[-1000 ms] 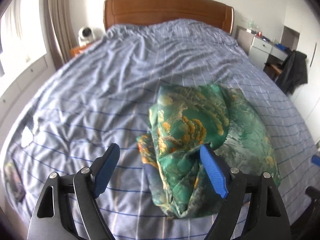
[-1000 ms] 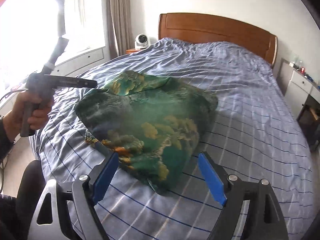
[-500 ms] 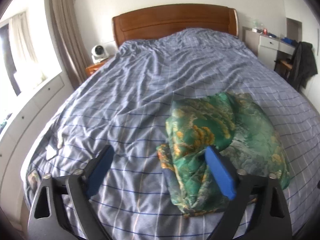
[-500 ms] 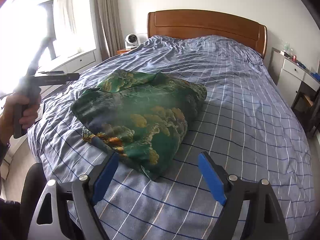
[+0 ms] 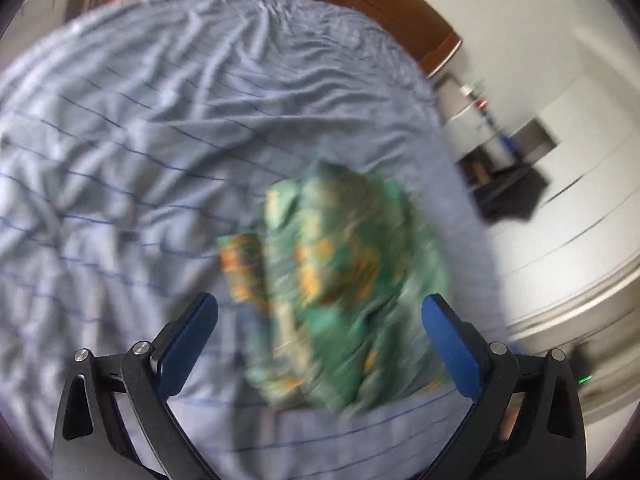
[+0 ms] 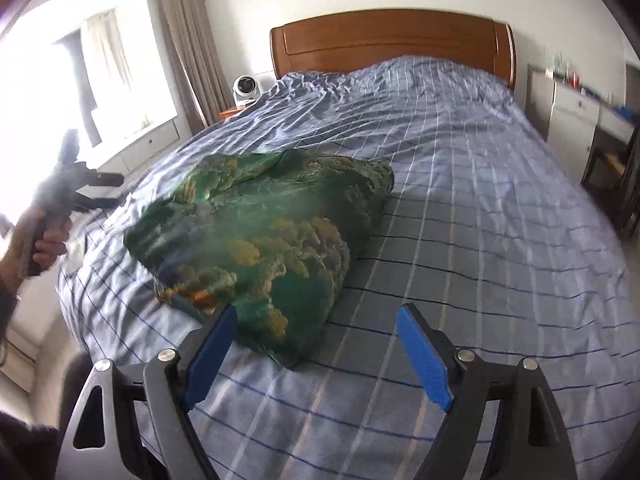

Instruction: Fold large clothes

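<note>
A green garment with gold and orange print [image 6: 260, 240] lies bunched in a rough folded heap on the blue checked bedspread [image 6: 460, 200]. In the blurred left wrist view the garment [image 5: 340, 280] sits just beyond my fingers. My left gripper [image 5: 320, 344] is open and empty, held above the heap's near edge. It also shows at the far left of the right wrist view [image 6: 92, 188], held off the bed's left side. My right gripper [image 6: 316, 352] is open and empty, just short of the garment's near corner.
A wooden headboard [image 6: 392, 44] stands at the far end of the bed. A white fan [image 6: 246, 90] sits on a nightstand at the left. A white cabinet [image 6: 576, 116] and a dark chair stand at the right. A bright window with curtains [image 6: 188, 40] is on the left.
The left gripper has swung and tilted fast, so its view is blurred and rotated. The right gripper has pulled back a little from the garment. The garment lies still.
</note>
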{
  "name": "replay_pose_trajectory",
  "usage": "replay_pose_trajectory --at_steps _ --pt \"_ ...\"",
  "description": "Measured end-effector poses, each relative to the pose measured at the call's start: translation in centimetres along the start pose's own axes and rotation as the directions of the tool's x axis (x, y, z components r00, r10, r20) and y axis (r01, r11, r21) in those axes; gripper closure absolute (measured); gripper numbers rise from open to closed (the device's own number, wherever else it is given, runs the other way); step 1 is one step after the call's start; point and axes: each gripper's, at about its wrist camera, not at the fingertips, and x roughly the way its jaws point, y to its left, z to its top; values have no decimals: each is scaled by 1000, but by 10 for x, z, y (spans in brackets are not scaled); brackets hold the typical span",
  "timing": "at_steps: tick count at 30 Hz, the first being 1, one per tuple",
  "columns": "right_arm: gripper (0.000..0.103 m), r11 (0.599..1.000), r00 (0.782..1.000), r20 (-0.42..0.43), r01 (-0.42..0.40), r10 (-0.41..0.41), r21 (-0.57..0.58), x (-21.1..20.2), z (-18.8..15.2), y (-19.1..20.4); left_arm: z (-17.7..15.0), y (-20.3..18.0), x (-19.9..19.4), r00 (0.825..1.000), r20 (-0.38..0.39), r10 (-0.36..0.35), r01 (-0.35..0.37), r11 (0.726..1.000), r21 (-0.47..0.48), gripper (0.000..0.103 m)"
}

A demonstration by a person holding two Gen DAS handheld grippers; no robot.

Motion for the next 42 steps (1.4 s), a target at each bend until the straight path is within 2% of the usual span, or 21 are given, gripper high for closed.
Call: replay_pose_trajectory --at_steps 2,4,6,8,10,12,15,18,19,20,22,23,25,27,29,33,36,40,42 --pt "19 998 999 -5 -48 48 49 13 10 -7 6 3 28 998 -62 -20 19 1000 -21 1" --pt "19 986 993 -12 -114 117 117 31 20 -18 1 15 63 991 -136 17 -23 999 -40 1" --pt "19 967 984 -27 -168 177 193 51 27 -32 -12 30 84 983 -184 12 -26 997 -72 2" --pt "19 948 976 -58 -188 210 258 69 30 -44 -21 47 94 981 -190 -43 17 991 -134 0" --pt "19 913 958 -75 -238 277 332 94 30 -59 -27 59 100 975 -185 -121 85 978 -191 0" --pt "19 879 934 -78 -298 350 373 114 28 -67 -29 63 105 968 -179 -173 135 969 -209 0" --pt "19 804 875 -105 -379 472 458 154 17 -75 -28 65 116 960 -177 -216 175 960 -221 0" --pt "19 769 847 -128 -391 515 506 187 5 -77 -28 71 138 944 -198 -263 207 941 -266 0" --pt "17 748 832 -117 -413 541 520 195 2 -77 -29 73 143 939 -204 -276 214 936 -281 0" --pt "12 708 813 -86 -443 576 550 205 -1 -76 -29 73 150 933 -208 -292 225 928 -297 0" --pt "7 670 794 -63 -464 605 579 215 1 -73 -26 72 157 932 -212 -295 225 926 -303 0" --pt "6 677 799 -75 -451 597 581 222 5 -68 -25 69 157 934 -213 -288 218 929 -298 1" --pt "8 738 823 -112 -429 557 522 221 14 -56 -22 60 152 941 -210 -267 209 943 -260 9" --pt "14 818 850 -142 -425 508 387 205 24 -37 -21 52 140 946 -199 -256 211 952 -223 22" --pt "18 863 867 -150 -427 476 270 188 31 -21 -18 45 130 950 -186 -250 214 957 -196 25" --pt "20 892 888 -108 -432 446 132 162 51 0 1 23 115 960 -134 -244 223 963 -153 25" --pt "20 894 892 -69 -441 447 82 155 76 2 27 5 108 964 -78 -253 244 964 -109 25" --pt "20 891 892 -38 -448 451 75 162 111 -16 64 -12 120 970 -27 -240 238 969 -69 22" --pt "17 874 877 -51 -468 477 131 177 124 -31 77 -3 141 972 -38 -231 227 970 -90 16"
